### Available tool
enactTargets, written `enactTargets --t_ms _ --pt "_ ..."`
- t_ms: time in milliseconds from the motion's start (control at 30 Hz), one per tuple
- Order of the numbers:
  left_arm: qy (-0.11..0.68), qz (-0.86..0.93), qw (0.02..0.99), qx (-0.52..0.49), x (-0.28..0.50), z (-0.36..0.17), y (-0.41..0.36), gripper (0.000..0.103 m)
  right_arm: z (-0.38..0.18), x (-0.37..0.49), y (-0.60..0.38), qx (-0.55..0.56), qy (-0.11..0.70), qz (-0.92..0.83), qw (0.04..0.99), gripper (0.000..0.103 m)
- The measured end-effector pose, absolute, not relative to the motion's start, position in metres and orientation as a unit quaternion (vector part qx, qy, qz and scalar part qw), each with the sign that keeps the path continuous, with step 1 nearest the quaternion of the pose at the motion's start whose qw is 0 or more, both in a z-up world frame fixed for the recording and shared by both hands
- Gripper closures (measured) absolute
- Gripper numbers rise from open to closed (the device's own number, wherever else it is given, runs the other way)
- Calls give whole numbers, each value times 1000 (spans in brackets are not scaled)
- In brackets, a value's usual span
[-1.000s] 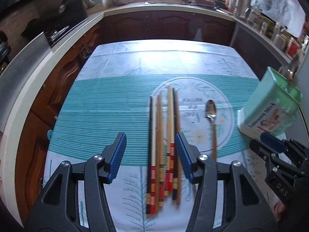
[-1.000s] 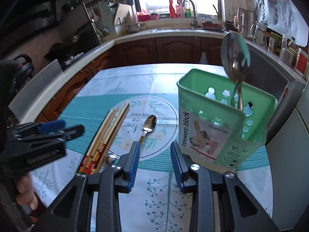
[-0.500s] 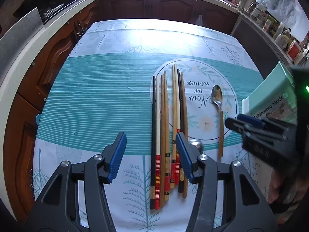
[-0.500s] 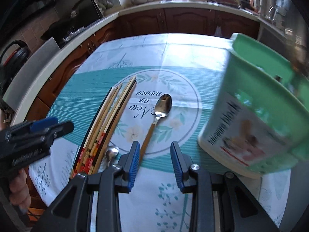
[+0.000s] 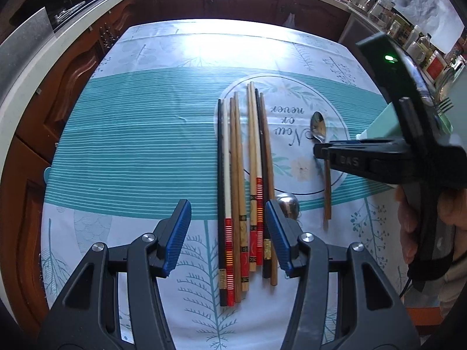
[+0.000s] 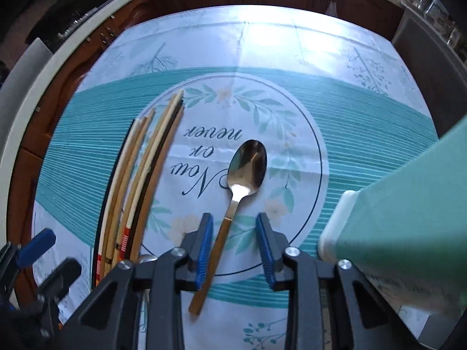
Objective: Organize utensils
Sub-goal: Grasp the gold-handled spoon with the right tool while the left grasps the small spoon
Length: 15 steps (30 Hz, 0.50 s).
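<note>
Several chopsticks (image 5: 242,175) (image 6: 140,180) lie side by side on the tablecloth. My left gripper (image 5: 226,207) hangs open above their decorated ends, jaws either side of the bundle. A wooden-handled spoon (image 5: 318,125) (image 6: 248,163) lies to their right inside the printed circle. My right gripper (image 6: 233,218) (image 5: 321,148) points down over it; its jaws are closing with the handle between them, pads not touching it. A second spoon's bowl (image 5: 287,204) peeks out beside the left gripper's right finger. The green utensil holder (image 6: 408,218) (image 5: 379,128) stands at the right.
A fork (image 5: 445,105) sticks out of the holder. The table with the teal-striped cloth (image 5: 140,151) stands among wooden kitchen cabinets (image 5: 73,81). Jars and kettles (image 5: 388,8) line the counter at the far right. A hand (image 5: 408,227) holds the right gripper.
The right gripper swung left and down from the holder to the spoon on the cloth, and its jaws narrowed. The left gripper tipped down a little over the chopsticks.
</note>
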<state>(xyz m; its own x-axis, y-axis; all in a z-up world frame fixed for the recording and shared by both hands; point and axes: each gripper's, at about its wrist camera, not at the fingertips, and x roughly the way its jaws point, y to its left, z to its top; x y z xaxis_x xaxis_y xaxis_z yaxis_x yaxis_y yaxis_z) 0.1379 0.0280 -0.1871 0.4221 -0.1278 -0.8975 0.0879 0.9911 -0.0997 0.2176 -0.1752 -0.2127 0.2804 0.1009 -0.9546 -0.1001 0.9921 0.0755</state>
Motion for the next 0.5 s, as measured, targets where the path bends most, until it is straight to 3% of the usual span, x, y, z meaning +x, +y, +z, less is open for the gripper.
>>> enactTargets --t_ms 233,500 --pt "552 -127 824 -15 134 -185 8 53 -215 234 -160 -50 614 53 786 92" --pt "594 -173 785 -27 142 -202 -18 77 -216 210 -160 -56 610 88 786 97"
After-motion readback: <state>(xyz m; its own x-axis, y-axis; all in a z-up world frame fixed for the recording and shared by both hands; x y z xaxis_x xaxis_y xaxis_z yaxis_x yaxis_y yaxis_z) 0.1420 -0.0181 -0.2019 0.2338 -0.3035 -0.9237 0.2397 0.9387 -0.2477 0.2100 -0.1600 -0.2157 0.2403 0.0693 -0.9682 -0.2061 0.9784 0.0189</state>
